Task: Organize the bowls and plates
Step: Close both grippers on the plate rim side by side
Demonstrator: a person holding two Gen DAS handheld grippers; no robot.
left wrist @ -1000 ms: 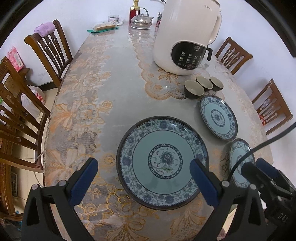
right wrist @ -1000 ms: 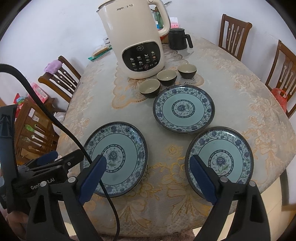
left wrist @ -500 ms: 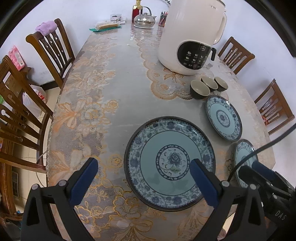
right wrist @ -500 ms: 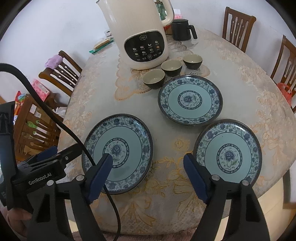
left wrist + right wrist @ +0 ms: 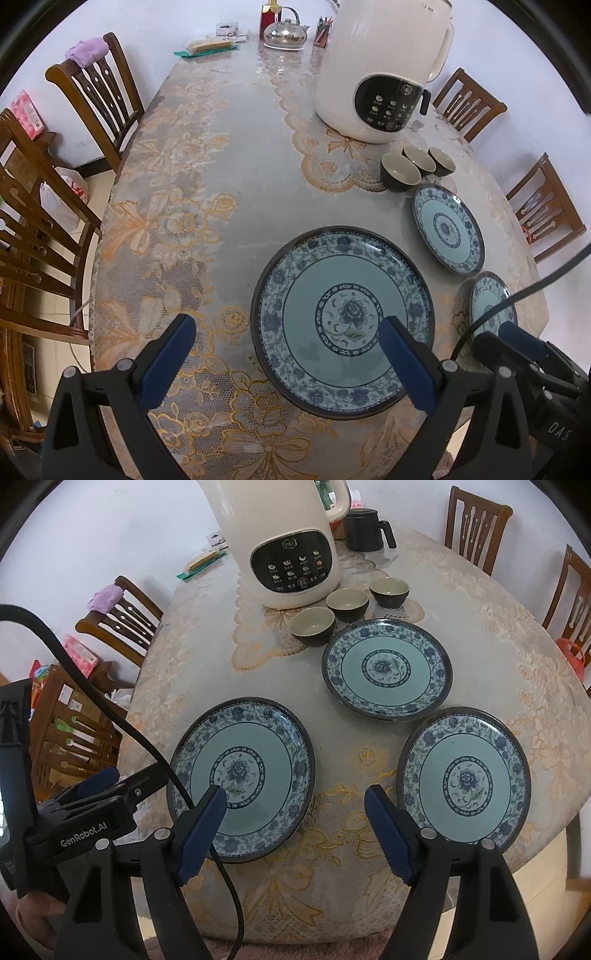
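Three blue floral plates lie on the lace-covered table: a near-left plate (image 5: 242, 777) (image 5: 343, 317), a far plate (image 5: 386, 670) (image 5: 447, 229) and a near-right plate (image 5: 466, 777) (image 5: 493, 301). Three small dark bowls (image 5: 313, 624) (image 5: 347, 604) (image 5: 389, 591) stand in a row behind the far plate; they also show in the left wrist view (image 5: 400, 171). My left gripper (image 5: 284, 354) is open, its right finger over the near-left plate. My right gripper (image 5: 295, 821) is open above the table between the two near plates. Both are empty.
A large cream electric kettle (image 5: 286, 539) (image 5: 384, 70) stands behind the bowls. A black jug (image 5: 364, 530) and a steel teapot (image 5: 285, 34) sit farther back. Wooden chairs (image 5: 98, 96) (image 5: 476, 524) ring the table. The table's front edge (image 5: 295, 923) is close.
Both grippers have moved forward and lower toward the plates. The left view has shifted left, so the near-left plate now sits more to the right. The right gripper's jaws are slightly narrower.
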